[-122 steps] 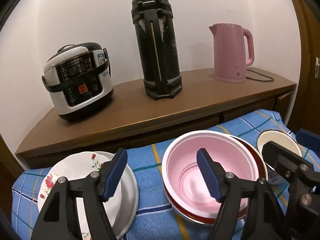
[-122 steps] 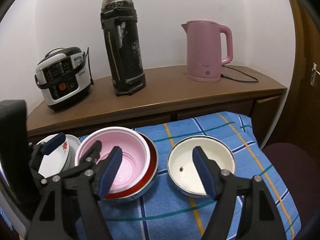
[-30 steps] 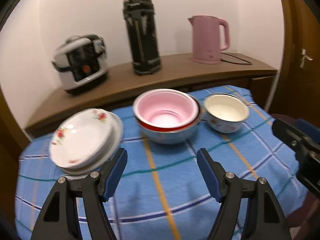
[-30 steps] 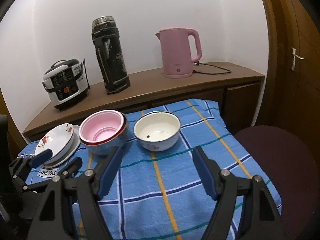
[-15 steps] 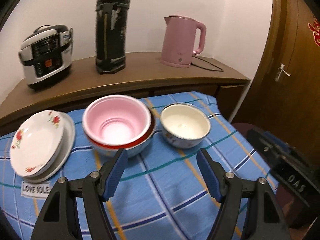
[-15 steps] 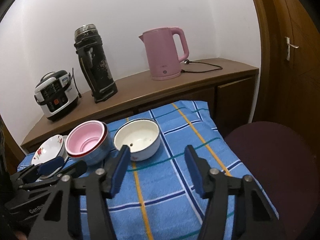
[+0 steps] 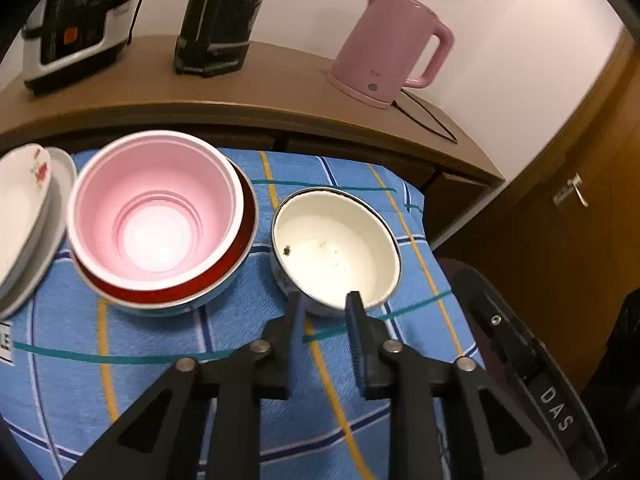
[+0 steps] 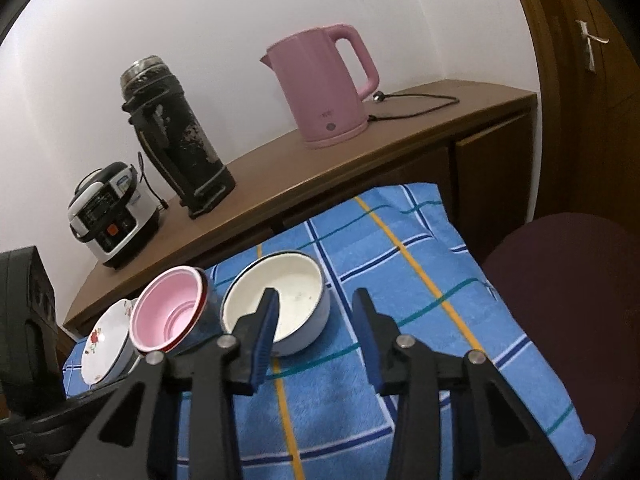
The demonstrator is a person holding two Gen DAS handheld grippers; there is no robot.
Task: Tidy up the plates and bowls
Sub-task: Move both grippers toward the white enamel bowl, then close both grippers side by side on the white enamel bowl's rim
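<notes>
Just ahead of the left gripper (image 7: 323, 312), narrowed: white bowl (image 7: 336, 246).

SETTING: home dining or kitchen corner | EVIDENCE: wooden sideboard (image 8: 360, 152) against a white wall, bearing a rice cooker (image 8: 110, 216), a tall black thermos (image 8: 176, 136) and a pink electric kettle (image 8: 320, 88) | blue checked tablecloth (image 8: 420, 264) carrying household crockery | wooden door (image 8: 580, 40) with lever handle | upholstered chair seat (image 8: 560, 280).

Both tongs (image 7: 323, 304) (image 8: 316, 308) closing — nothing gripped.
</notes>
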